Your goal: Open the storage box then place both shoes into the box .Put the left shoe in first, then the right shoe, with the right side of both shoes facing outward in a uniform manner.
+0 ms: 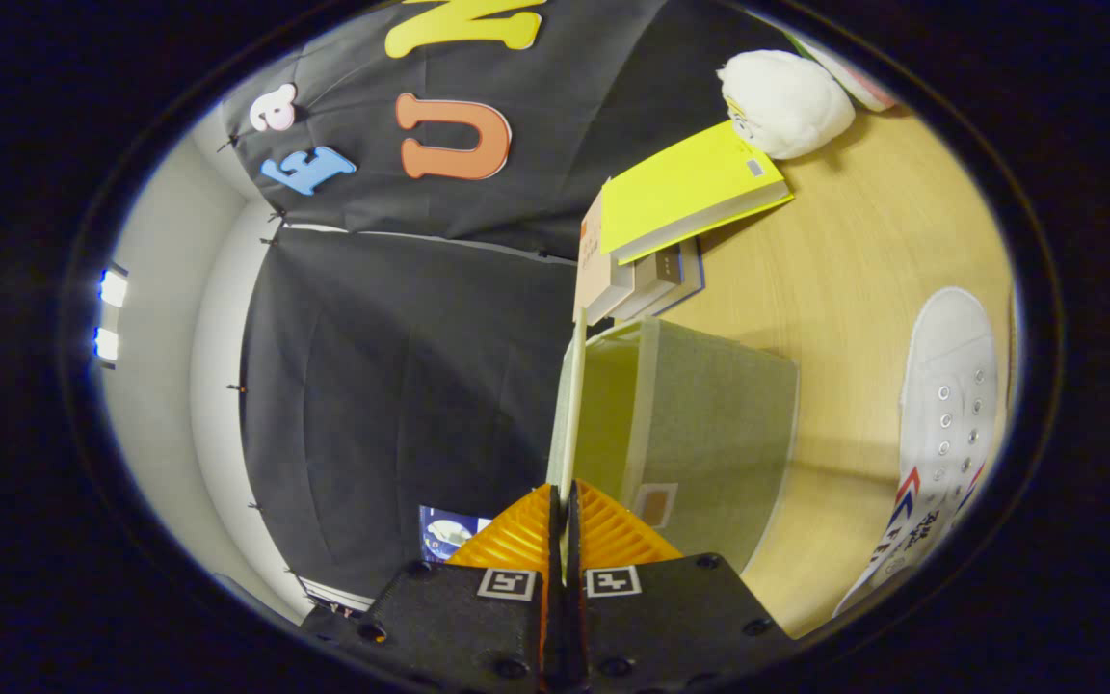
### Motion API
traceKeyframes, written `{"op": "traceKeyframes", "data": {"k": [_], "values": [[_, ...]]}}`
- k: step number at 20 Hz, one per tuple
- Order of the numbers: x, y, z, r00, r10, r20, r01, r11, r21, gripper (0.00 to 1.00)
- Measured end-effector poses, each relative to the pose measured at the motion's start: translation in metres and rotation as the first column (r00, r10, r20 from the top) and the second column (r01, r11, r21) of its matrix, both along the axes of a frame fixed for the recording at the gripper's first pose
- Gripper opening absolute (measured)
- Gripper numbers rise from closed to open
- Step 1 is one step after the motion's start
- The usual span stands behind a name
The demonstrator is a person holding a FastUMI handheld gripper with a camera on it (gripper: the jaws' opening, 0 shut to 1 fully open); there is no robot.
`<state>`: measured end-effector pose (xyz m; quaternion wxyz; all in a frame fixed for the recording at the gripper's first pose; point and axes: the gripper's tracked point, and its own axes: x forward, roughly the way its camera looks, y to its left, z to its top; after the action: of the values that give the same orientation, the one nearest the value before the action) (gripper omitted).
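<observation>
The gripper [562,501] is seen clenched on the lid [569,405] of the box [709,434]: both orange fingers [516,535] are pressed against the thin pale panel, which is viewed edge-on and runs straight ahead from between them. The view is rolled, so that the table [863,260] appears as a wooden plane on one side. The box, a translucent greenish one with a pale frame, is set on the table just beyond the fingertips, and the lid is joined to it along its far edge (the hinge itself cannot be made out). A small label is seen on the box wall near the fingers. One white shoe [945,414] with metal eyelets and red and blue side stripes is laid on the table, apart from the box. Behind the box a stack of books [651,275] is found, topped by a yellow book [685,188], and a white plush toy [786,101] is placed just beyond it.
</observation>
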<state>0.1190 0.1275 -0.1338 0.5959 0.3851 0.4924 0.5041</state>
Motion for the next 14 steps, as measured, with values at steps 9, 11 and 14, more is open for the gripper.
{"op": "traceKeyframes", "data": {"k": [9, 11, 14], "values": [[-0.018, 0.064, 0.077, 0.989, 0.023, 0.147, -0.022, 1.0, -0.01, 0.05], [-0.021, 0.087, 0.088, 0.986, 0.027, 0.163, -0.027, 1.0, -0.004, 0.05], [-0.029, 0.129, 0.104, 0.977, 0.042, 0.207, -0.045, 0.999, 0.011, 0.05]]}}
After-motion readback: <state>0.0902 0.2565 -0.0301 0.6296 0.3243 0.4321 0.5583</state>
